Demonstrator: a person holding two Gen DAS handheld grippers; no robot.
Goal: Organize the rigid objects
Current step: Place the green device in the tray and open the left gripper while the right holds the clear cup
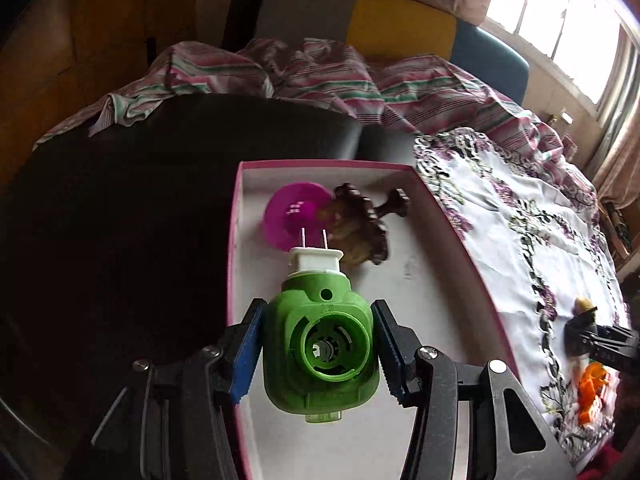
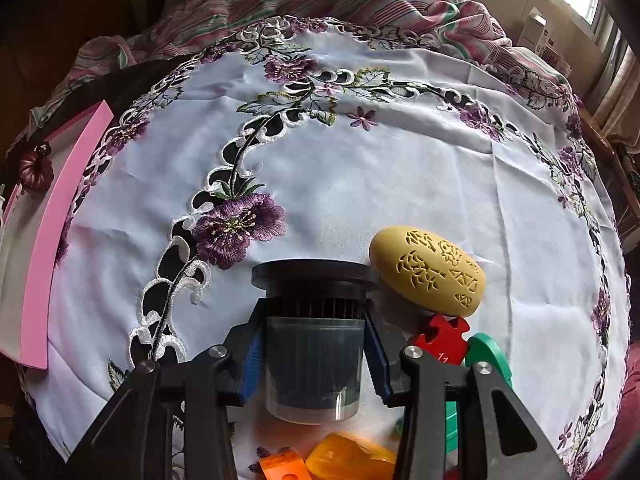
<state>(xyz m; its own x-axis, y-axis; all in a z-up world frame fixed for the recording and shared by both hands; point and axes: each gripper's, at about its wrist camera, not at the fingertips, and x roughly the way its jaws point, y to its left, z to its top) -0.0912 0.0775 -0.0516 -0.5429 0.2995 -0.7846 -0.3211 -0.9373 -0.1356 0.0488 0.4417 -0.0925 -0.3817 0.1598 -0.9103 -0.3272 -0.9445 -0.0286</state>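
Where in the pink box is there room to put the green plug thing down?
The pink box is bare along its right wall and in its near half, under the left tongs holding the green plug-in. The far left corner is crowded: magenta cup beside brown ornament.

In the pink box (image 1: 236,264), the magenta cup (image 1: 288,216) and brown ornament (image 1: 356,224) block the far end; the near floor is free.

Green plug-in (image 1: 320,344), prongs forward, above pink box (image 1: 460,240) holding magenta cup (image 1: 290,214) and brown piece (image 1: 360,224). Black-capped jar (image 2: 314,344) beside yellow egg (image 2: 428,270), red piece (image 2: 444,338), orange bits (image 2: 344,458).
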